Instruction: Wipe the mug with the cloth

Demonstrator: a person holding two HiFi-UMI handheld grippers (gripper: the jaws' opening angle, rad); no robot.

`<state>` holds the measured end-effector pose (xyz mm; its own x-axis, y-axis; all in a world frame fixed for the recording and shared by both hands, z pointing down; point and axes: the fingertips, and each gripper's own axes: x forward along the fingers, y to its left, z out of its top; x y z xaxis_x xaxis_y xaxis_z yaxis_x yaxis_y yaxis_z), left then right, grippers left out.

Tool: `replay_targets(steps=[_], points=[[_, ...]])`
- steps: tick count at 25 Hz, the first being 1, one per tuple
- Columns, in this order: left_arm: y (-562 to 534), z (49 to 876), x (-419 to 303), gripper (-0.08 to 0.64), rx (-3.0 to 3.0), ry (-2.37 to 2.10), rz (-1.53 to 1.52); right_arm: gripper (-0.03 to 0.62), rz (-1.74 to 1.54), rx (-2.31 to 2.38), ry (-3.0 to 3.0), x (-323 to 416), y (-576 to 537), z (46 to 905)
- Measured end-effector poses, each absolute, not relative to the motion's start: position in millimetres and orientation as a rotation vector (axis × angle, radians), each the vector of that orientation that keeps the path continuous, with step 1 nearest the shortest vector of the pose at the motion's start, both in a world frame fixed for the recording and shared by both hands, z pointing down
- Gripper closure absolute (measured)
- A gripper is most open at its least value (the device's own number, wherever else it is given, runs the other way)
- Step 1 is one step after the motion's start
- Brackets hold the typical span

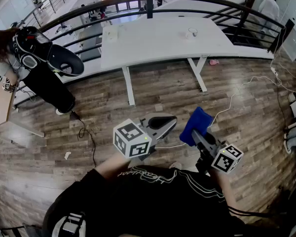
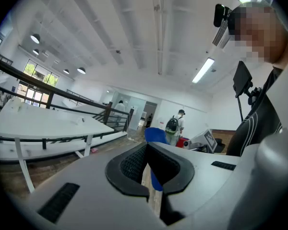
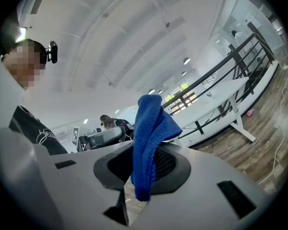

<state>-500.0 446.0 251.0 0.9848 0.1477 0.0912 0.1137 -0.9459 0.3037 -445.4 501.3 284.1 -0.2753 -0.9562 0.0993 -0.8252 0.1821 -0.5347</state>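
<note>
mug (image 1: 191,33) on table (image 1: 153,42) ahead

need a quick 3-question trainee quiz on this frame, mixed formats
1. Multiple choice: the right tongs are shut on: A) a mug B) a cloth C) nothing.
2. True or false: the left tongs hold a mug.
3. Fill in: the cloth's colour is ___.
Key: 1 B; 2 false, nothing is between them; 3 blue.
</note>
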Motion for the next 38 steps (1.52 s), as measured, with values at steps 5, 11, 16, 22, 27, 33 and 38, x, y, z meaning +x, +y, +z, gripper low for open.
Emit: replay_targets(steps=[5, 11, 16, 22, 27, 33, 38], points=[[449, 252, -503, 0.552, 2.826, 0.192, 0.166, 0.528, -0.726, -1.715, 2.195, -446, 504, 284], [449, 251, -511, 0.552, 2.828, 0.175, 0.164, 0.528, -0.732, -1.713, 2.213, -455, 503, 285], [444, 248, -517, 0.552, 2.825, 0.154, 0.143, 0.528, -0.724, -1.711, 2.23, -460, 500, 280], [442, 245, -512, 0.552, 2.813, 0.185, 0.108, 0.528, -0.727, -1.704, 2.219, -457, 501, 275], [435, 250, -501, 0.552, 2.806, 0.184, 0.135, 0.528, -0.743, -1.701, 2.171, -444, 500, 282], [400, 260, -471, 0.552, 2.817, 0.146, 0.189, 0.528, -0.772, -1.665, 2.136, -404, 464, 301], [348, 282, -428, 0.552, 2.799, 0.094, 0.241, 0.528, -0.783, -1.612, 2.115, -353, 410, 316]])
